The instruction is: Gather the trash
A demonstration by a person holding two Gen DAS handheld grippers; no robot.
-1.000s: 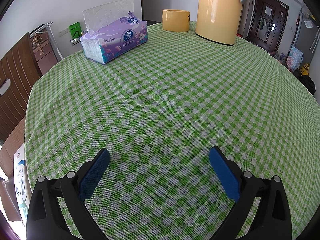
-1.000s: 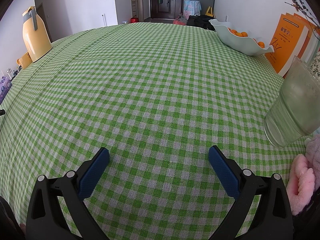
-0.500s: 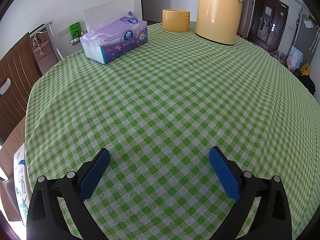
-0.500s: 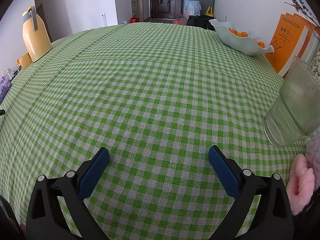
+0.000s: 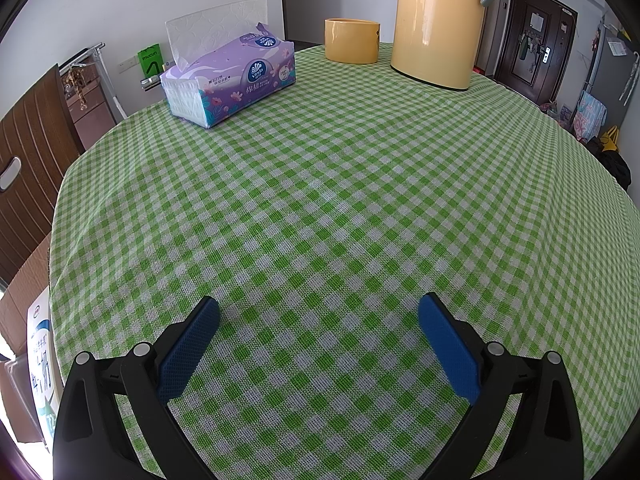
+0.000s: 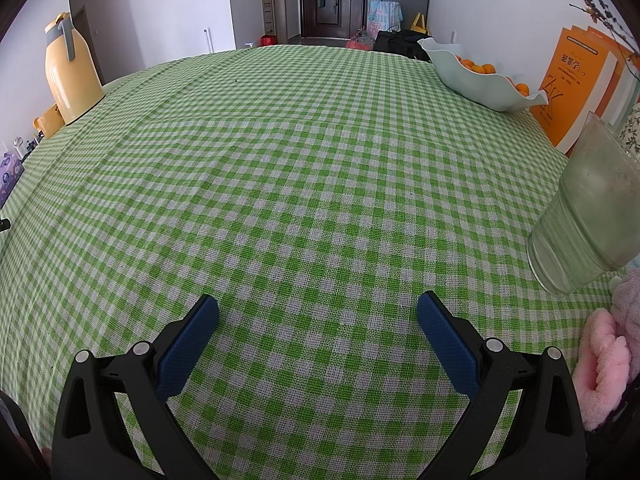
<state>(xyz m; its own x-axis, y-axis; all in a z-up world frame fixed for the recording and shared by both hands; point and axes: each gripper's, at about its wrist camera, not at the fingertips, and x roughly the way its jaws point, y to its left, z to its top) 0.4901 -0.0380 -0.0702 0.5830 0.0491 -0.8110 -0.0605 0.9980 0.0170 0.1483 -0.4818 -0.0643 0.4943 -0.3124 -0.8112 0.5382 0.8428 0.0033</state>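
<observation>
Right now I am holding the left gripper (image 5: 319, 308) and right gripper (image 6: 318, 306) spread wide and empty over the checked tablecloth (image 5: 340, 184), seeing no trash.

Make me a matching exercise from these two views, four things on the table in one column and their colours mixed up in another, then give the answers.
Things:
1. tissue pack
2. thermos jug
3. fruit bowl
4. soft toy

Colours:
A. pale yellow
B. pink
C. purple
D. light mint

Pairs: 1-C, 2-A, 3-D, 4-B
</observation>
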